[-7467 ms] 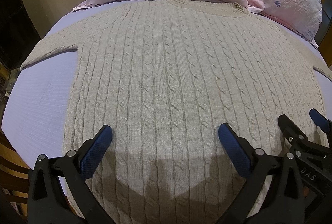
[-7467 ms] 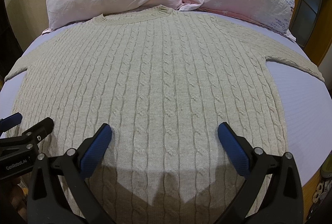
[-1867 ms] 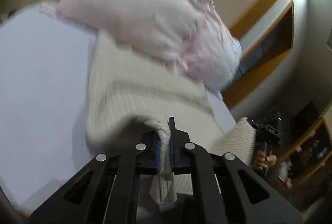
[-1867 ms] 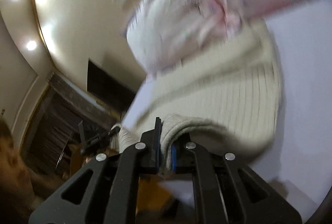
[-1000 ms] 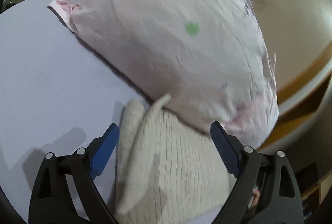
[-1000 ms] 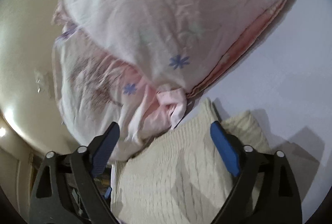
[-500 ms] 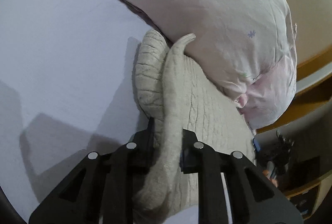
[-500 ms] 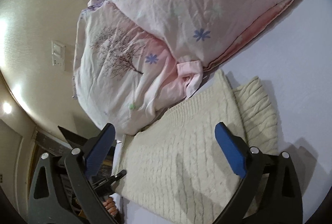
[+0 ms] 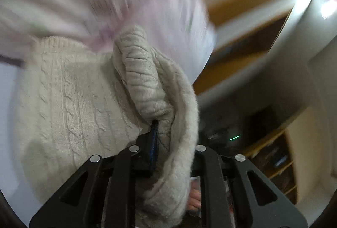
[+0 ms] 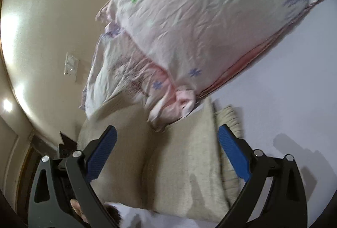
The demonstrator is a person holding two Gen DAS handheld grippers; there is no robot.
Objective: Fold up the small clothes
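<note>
Since half a second ago my left tongs (image 9: 163,143) have lifted the pinched sleeve (image 9: 143,80) rightward over the cable-knit sweater (image 9: 69,101), lower left by the pillows (image 10: 200,27). Right tongs (image 10: 166,147) hang spread. Sleeves and final folds remain.

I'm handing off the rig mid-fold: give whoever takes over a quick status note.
Left gripper: shut on a bunched sleeve of the cream cable-knit sweater, lifted above its body.
Right gripper: open, empty, hovering over the sweater.
Sweater: on the lavender bed sheet, against the pink floral pillows.
Done: sweater folded into a narrower band.
Left: lay the sleeve across, release, complete the folds.
</note>
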